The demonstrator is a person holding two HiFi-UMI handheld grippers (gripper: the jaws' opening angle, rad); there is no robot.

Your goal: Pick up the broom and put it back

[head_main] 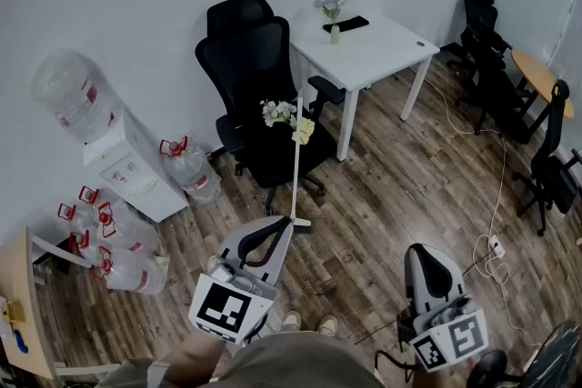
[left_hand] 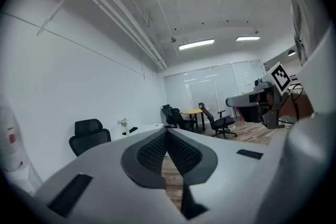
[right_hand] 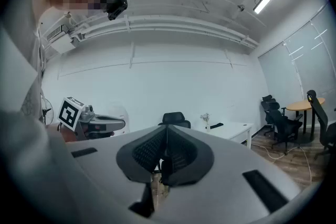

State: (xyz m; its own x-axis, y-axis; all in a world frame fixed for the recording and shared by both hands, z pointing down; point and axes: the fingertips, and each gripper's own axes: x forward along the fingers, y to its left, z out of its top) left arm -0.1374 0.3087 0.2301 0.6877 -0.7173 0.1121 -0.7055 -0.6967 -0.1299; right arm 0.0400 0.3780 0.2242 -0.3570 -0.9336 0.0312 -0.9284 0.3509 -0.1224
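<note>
The broom [head_main: 296, 154] has a thin white pole and stands nearly upright, with its dark head [head_main: 302, 223] on the wood floor in front of the black office chair [head_main: 259, 95]. My left gripper [head_main: 288, 222] [left_hand: 167, 131] reaches level toward the foot of the pole, and its tips sit right beside the broom head. Its jaws meet at the tips, and the left gripper view shows nothing between them. My right gripper [head_main: 422, 250] [right_hand: 166, 127] is held low to the right, well away from the broom. It is shut and empty.
White and yellow flowers [head_main: 287, 116] lie on the chair seat. Behind the chair stands a white table [head_main: 382, 50]. A water dispenser [head_main: 123, 161] and several jugs [head_main: 114, 236] line the left wall. More chairs [head_main: 491, 73] stand at the right, and a cable with a power strip [head_main: 496, 247] crosses the floor.
</note>
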